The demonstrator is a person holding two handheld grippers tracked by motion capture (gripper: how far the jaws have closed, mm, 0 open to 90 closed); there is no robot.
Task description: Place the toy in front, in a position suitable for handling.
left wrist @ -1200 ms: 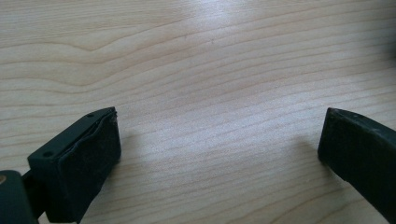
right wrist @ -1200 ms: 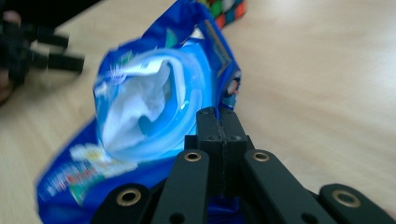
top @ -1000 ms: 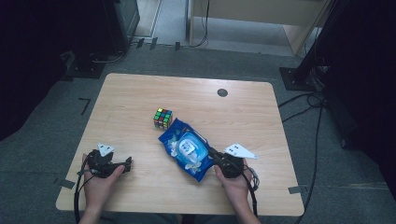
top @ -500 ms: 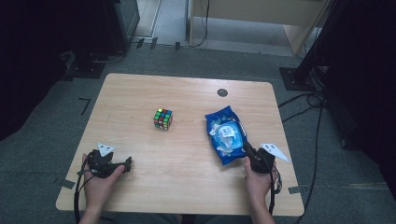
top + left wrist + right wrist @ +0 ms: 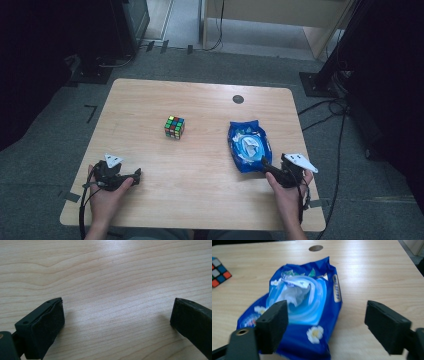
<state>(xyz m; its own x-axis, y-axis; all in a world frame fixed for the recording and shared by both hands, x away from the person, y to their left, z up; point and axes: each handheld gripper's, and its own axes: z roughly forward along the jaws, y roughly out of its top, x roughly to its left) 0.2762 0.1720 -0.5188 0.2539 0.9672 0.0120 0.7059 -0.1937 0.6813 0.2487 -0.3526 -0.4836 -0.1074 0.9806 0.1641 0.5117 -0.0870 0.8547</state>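
Note:
A blue pack of wet wipes (image 5: pixel 248 145) with a white flap lies on the right side of the wooden table (image 5: pixel 210 190). My right gripper (image 5: pixel 266 166) rests at the pack's near end. In the right gripper view it (image 5: pixel 327 322) is open, with the pack (image 5: pixel 299 302) just ahead and its left jaw overlapping the pack's near corner. A colourful puzzle cube (image 5: pixel 174 127) sits near the table's middle, also at the left edge (image 5: pixel 219 271) of the right gripper view. My left gripper (image 5: pixel 134 176) rests at the near left, open (image 5: pixel 117 315) over bare wood.
A dark round hole (image 5: pixel 238 99) is set in the table's far side, beyond the pack. Black stands and cables (image 5: pixel 340 115) stand on the floor to the right. The table's right edge is close to my right hand.
The wipes pack has been moved with my right gripper from the table's middle to its right side; over the last half second it stays put. The left gripper has not moved.

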